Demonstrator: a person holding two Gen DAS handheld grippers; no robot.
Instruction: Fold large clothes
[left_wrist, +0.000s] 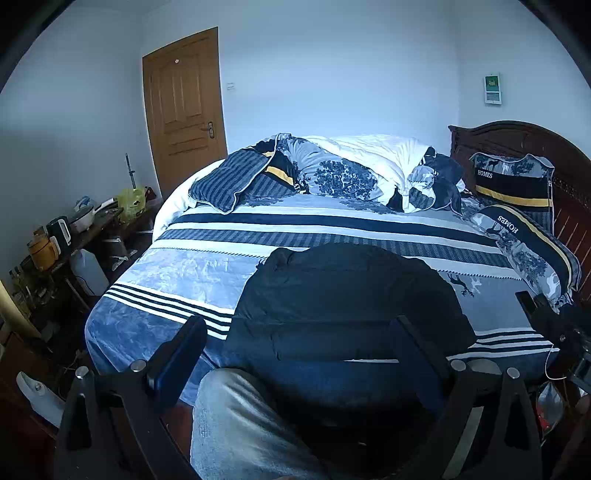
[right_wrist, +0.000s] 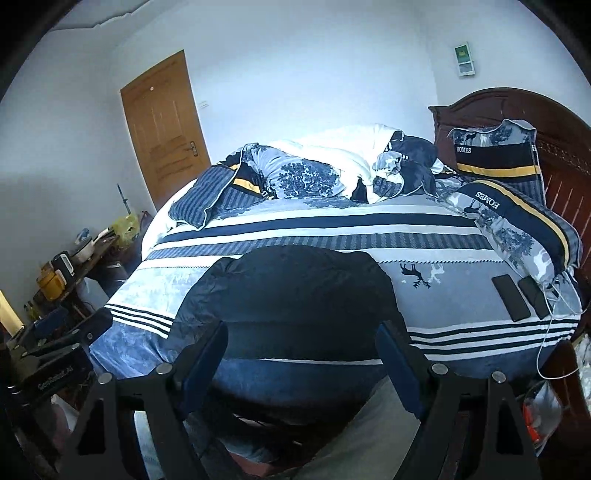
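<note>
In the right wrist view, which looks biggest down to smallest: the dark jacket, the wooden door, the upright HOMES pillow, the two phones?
1. Dark jacket, though nearness to the camera flatters it.
2. Wooden door.
3. Upright HOMES pillow.
4. The two phones, which look about alike.

"HOMES" in white on the dark band of the upright pillow (left_wrist: 511, 181) against the headboard (left_wrist: 517, 136); same word, upside down, on the lying pillow (left_wrist: 517, 229). White lettering on the left gripper (right_wrist: 55, 376) body, too blurred to read. Wall notice (left_wrist: 492, 88) illegible.
</note>
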